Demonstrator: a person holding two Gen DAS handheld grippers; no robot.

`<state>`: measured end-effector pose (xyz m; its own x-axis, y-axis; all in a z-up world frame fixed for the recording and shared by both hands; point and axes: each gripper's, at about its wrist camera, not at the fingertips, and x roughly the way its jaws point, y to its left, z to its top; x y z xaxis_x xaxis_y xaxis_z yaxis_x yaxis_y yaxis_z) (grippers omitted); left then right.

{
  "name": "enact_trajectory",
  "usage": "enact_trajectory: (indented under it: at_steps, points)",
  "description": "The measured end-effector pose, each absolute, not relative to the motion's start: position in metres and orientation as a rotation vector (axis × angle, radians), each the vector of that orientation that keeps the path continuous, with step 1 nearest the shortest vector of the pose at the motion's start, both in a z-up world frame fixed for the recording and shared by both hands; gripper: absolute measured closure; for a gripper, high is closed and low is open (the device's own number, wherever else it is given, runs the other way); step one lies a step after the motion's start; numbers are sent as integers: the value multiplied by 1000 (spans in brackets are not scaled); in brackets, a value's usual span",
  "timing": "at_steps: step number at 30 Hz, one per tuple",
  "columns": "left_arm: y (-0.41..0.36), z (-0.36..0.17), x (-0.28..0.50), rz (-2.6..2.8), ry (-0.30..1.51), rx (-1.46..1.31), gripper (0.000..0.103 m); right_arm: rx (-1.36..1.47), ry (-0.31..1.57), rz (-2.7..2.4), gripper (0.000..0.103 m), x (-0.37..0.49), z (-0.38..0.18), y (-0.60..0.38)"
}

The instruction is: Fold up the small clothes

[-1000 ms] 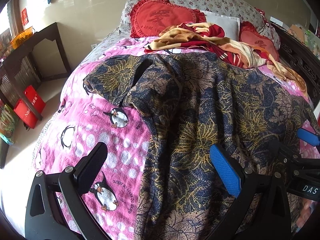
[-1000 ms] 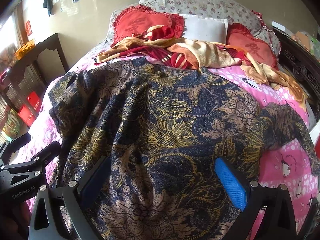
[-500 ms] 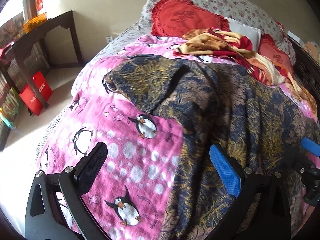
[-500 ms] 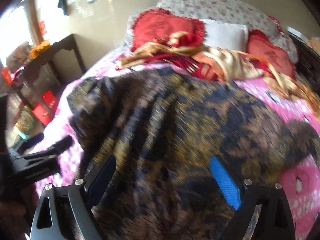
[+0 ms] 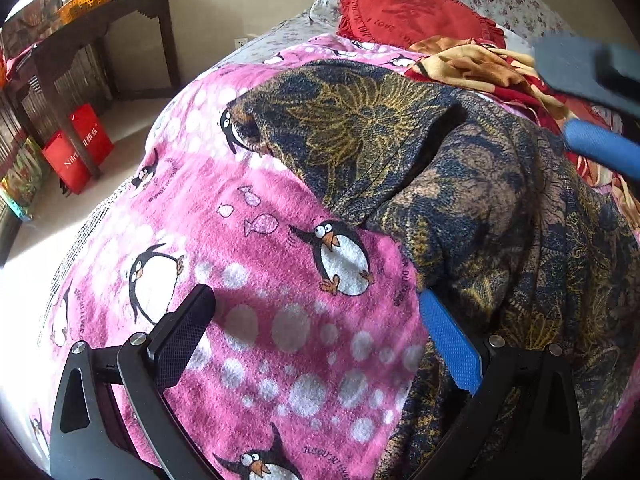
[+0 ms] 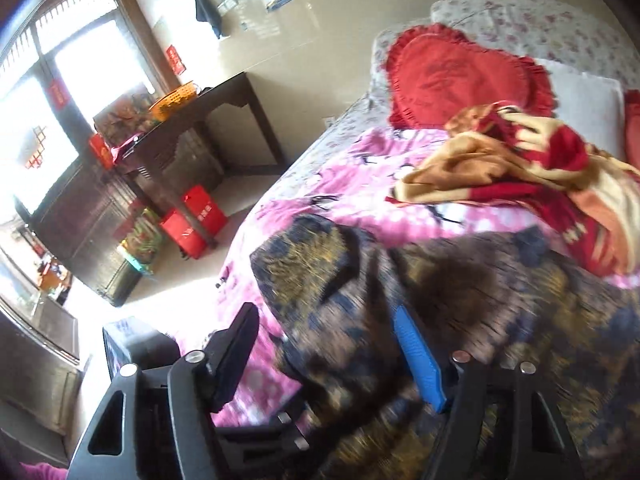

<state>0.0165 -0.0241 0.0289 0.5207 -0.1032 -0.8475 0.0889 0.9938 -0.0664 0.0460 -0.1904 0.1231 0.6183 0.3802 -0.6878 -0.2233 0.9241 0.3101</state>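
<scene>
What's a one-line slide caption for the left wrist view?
Left gripper open over the pink penguin blanket, beside the sleeve of a dark floral top.

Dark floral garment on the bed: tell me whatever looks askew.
The dark navy-and-gold floral garment lies rumpled on the pink penguin-print blanket, its near sleeve sticking out sideways, not yet folded in. Nothing looks damaged.

Patterned garment (image 5: 460, 184) woven cloth; blanket (image 5: 280, 312) fuzzy fleece; table (image 5: 100, 12) dark wood.

home bedroom: bed (image 5: 280, 340), heart pillow (image 6: 460, 76), dark wooden side table (image 6: 208, 112)
</scene>
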Motion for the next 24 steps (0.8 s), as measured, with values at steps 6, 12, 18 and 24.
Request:
enact_trajectory:
  at_steps: [6,12,18,24]
  points:
    - [-28,22,14,-121,1003,24,0,217,893,357,38,98,102,-166]
    - [-24,22,14,-132,989,-3,0,92,974,280,53,136,70,-155]
    - [-25,24,12,-142,974,29,0,149,936,325,99,127,81,-161]
    - [-18,39,-2,-134,936,9,0,235,722,414,99,72,180,-197]
